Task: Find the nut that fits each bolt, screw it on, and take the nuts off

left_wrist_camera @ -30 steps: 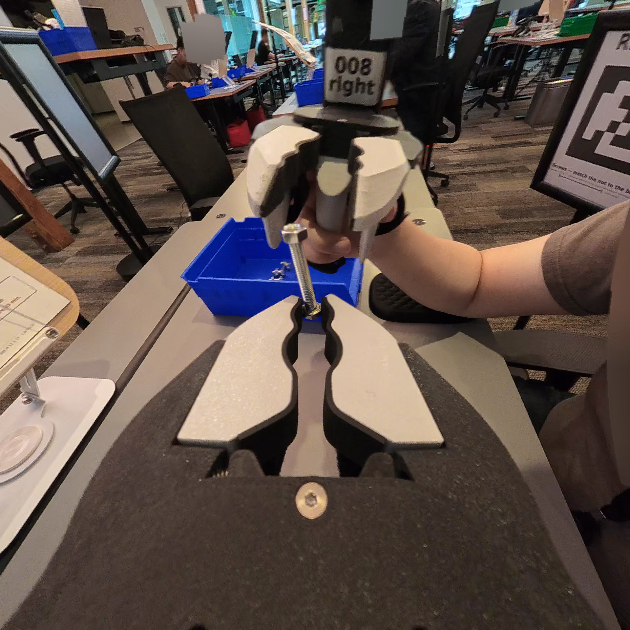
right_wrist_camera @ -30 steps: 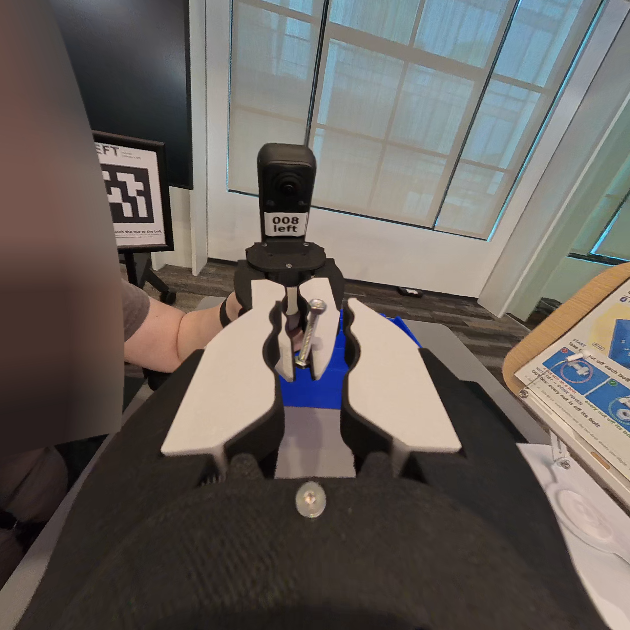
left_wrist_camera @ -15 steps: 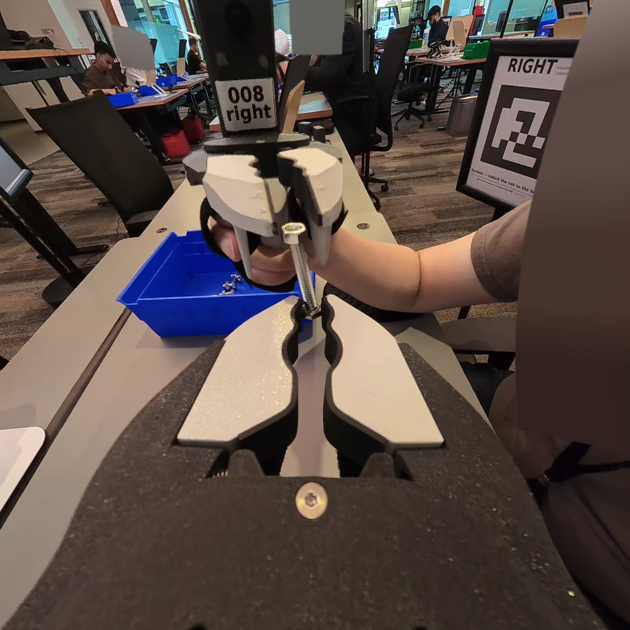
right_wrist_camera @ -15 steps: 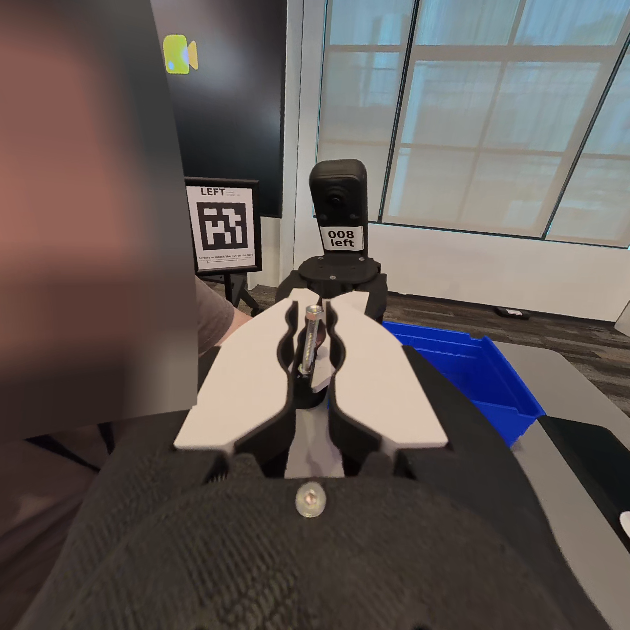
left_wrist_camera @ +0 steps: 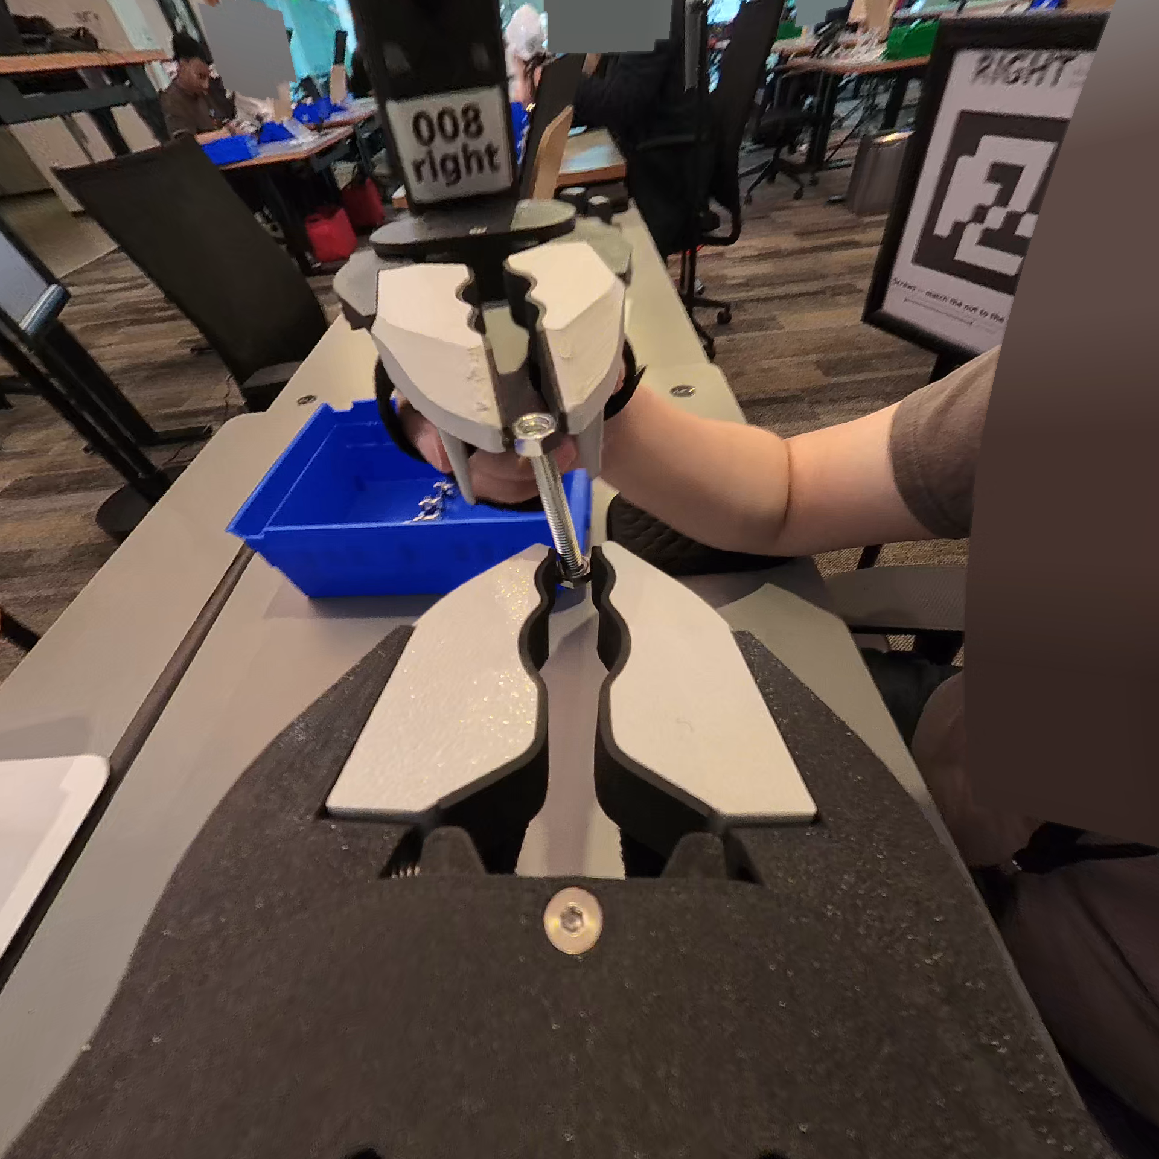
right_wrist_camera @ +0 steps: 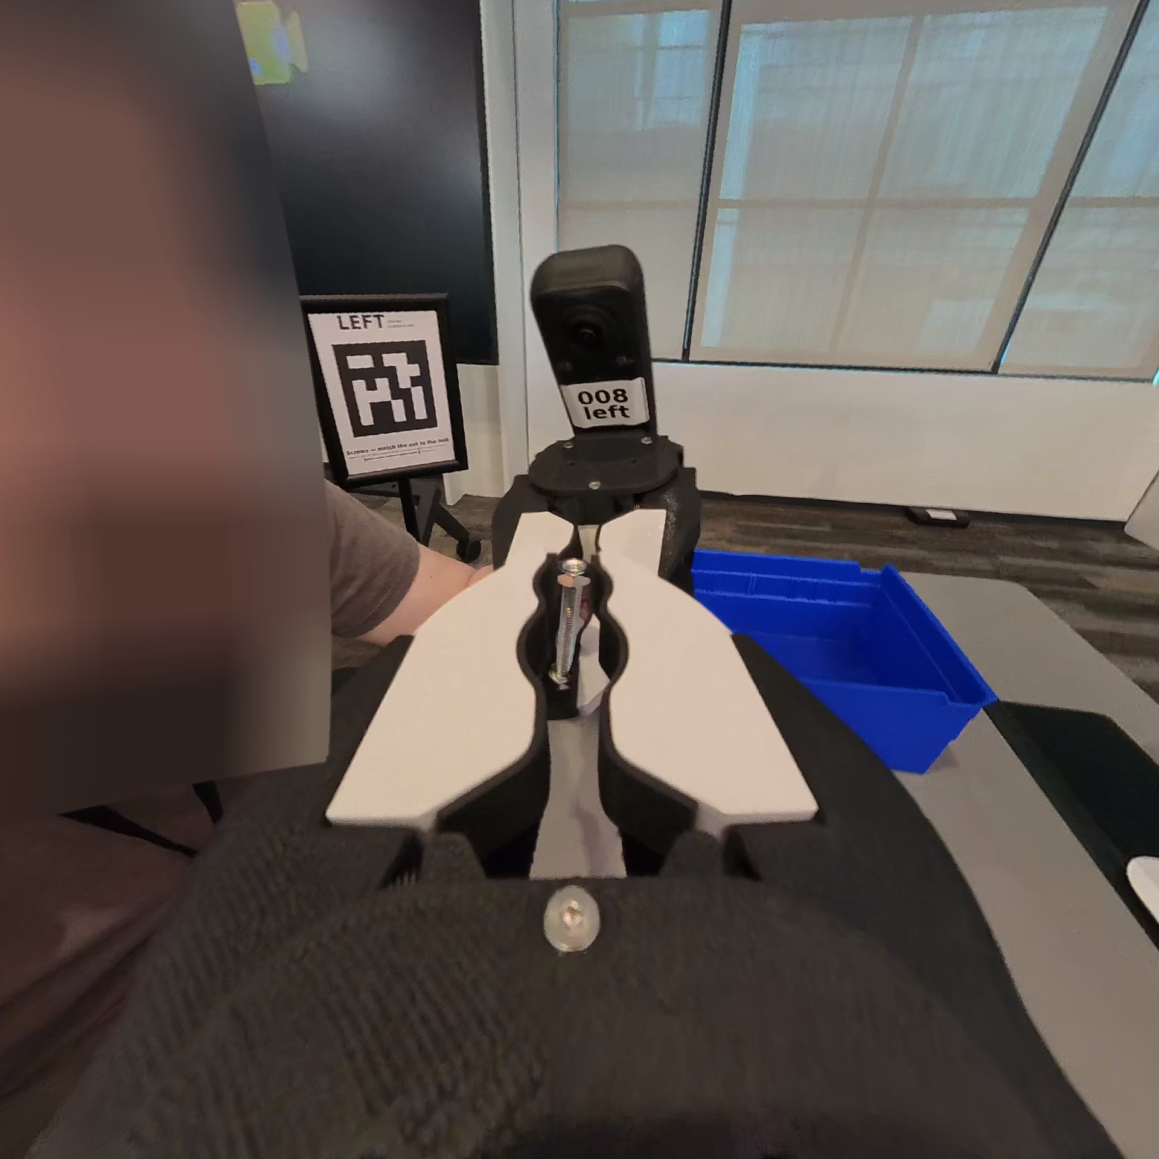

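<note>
Steel bolt [left_wrist_camera: 552, 495], long, fully threaded, hex head [left_wrist_camera: 534, 433]. It's rigid and light, so no crush risk, but plated thread against smooth plastic fingers will want to slip or spin.

Where things stand:
- Your left gripper [left_wrist_camera: 572, 567] is clamped on the lower end of the bolt at the very fingertips. There's a small nut [left_wrist_camera: 574, 574] right at the pinch point; I can't tell whether the fingers bite the nut or the thread beside it.
- The bolt stands tilted, head up and leaning away from you, held in the air in front of the blue bin [left_wrist_camera: 401, 502], not resting on the grey table [left_wrist_camera: 157, 614].
- Your right gripper [left_wrist_camera: 530, 439] has its fingers drawn nearly together around the head end. In the right wrist view the head [right_wrist_camera: 574, 569] sits between the fingertips of the right gripper [right_wrist_camera: 574, 574], but actual contact isn't visible, so I can't say whether it's gripping.
- A few loose small fasteners [left_wrist_camera: 433, 505] lie in the bin.

Handling advice, my read:
- Take the head on its flats, not its corners; the flats give the torque.
- Keep the two grippers coaxial with the shank. A tip-only hold on the bottom end will pivot under any side load.
- Turn in short strokes and re-grip; a light nut dropped here falls to the table or the bin.
</note>
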`<state>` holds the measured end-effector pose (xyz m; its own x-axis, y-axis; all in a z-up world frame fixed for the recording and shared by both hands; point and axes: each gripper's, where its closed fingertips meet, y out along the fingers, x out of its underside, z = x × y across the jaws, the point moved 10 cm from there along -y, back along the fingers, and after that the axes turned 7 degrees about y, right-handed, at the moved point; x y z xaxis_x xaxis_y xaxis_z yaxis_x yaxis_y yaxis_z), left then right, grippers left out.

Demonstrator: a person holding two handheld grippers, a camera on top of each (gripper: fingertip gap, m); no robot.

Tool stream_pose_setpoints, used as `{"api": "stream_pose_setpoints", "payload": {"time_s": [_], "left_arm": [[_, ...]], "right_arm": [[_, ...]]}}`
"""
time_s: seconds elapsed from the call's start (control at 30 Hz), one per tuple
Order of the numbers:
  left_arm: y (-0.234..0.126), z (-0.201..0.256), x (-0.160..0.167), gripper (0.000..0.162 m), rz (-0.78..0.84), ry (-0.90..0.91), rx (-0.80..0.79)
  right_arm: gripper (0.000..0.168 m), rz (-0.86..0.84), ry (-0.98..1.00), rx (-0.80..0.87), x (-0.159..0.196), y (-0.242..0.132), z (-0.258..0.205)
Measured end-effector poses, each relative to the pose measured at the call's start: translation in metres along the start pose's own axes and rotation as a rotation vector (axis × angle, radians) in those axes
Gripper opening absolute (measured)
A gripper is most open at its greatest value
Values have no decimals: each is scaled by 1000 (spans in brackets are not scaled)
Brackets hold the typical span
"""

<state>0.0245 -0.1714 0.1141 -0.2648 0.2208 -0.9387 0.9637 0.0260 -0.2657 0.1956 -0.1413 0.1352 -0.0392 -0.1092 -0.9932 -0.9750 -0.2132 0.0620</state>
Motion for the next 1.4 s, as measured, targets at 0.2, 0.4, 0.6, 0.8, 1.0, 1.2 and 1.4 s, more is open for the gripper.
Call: {"api": "stream_pose_setpoints", "payload": {"time_s": [0.2,0.4,0.6,0.8,1.0,1.2,1.4], "left_arm": [[1,-4,4,10,-57,-15,-50],[1,-8,7,10,-88,-39,-85],[-1,-14,9,10,-101,-62,-153],[-2,-18,11,10,-109,-76,-208],[-3,-18,11,10,-106,-76,-216],[-3,-18,10,10,-101,-72,-214],[-3,-17,9,10,-96,-63,-214]], "right_arm": [[11,-60,78,86,0,-2,4],[11,-78,113,145,1,-2,8],[10,-64,102,265,1,0,9],[10,-12,175,375,3,5,10],[10,-10,150,400,3,6,8],[11,-15,120,400,2,7,6],[10,-23,90,406,1,7,3]]}}
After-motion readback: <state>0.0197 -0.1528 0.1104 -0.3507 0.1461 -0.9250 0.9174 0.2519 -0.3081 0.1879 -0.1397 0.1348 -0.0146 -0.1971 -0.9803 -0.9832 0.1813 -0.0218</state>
